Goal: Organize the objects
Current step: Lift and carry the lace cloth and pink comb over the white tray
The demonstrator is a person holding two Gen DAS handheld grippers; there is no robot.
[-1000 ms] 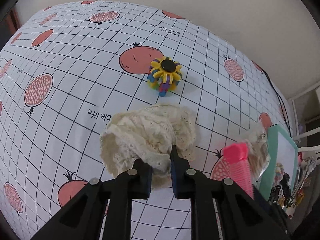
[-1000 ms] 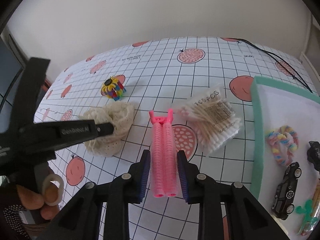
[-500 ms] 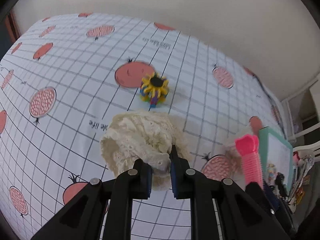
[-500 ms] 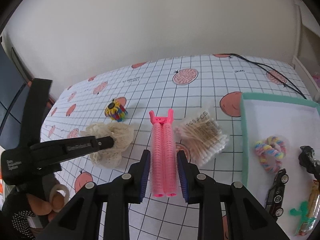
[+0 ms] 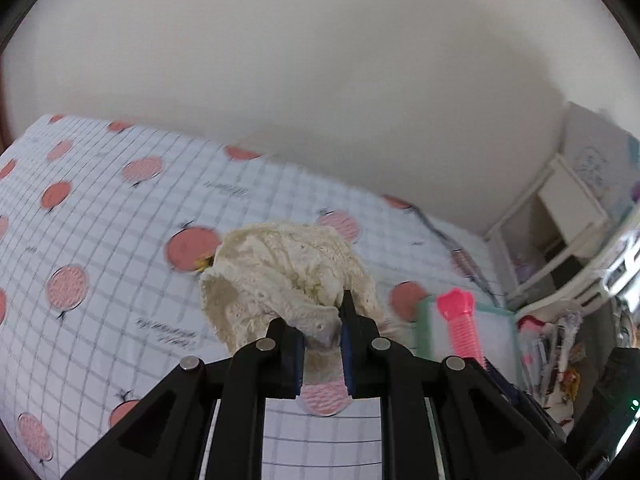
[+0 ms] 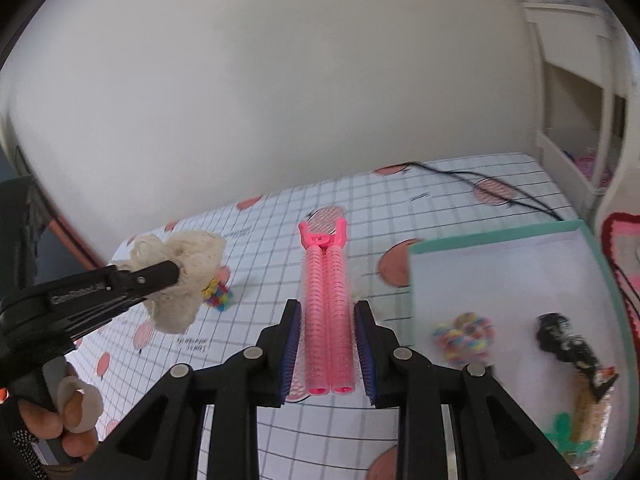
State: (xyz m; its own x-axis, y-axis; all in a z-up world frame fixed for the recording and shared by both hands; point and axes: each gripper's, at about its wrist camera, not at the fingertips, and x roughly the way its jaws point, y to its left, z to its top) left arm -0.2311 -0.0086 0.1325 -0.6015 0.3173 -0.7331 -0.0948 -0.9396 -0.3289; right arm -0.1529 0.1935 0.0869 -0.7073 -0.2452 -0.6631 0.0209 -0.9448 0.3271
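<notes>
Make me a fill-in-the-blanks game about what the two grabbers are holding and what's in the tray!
1. The left gripper is shut on a lacy cloth whose colour is ____.
2. The right gripper is shut on a ribbed hair clip whose colour is ____.
3. The rainbow scrunchie lies inside the tray that has a ____ rim.
4. The tablecloth has a grid of lines and round ____ fruit pictures.

Missing words: cream; pink; green; red

1. Wall, plain cream, fills the upper half of both views.
2. Tablecloth, white with a grid and pink fruit prints, lower left of the left view.
3. Black cable crosses the cloth, right of centre.
4. White shelf, upper right.
</notes>
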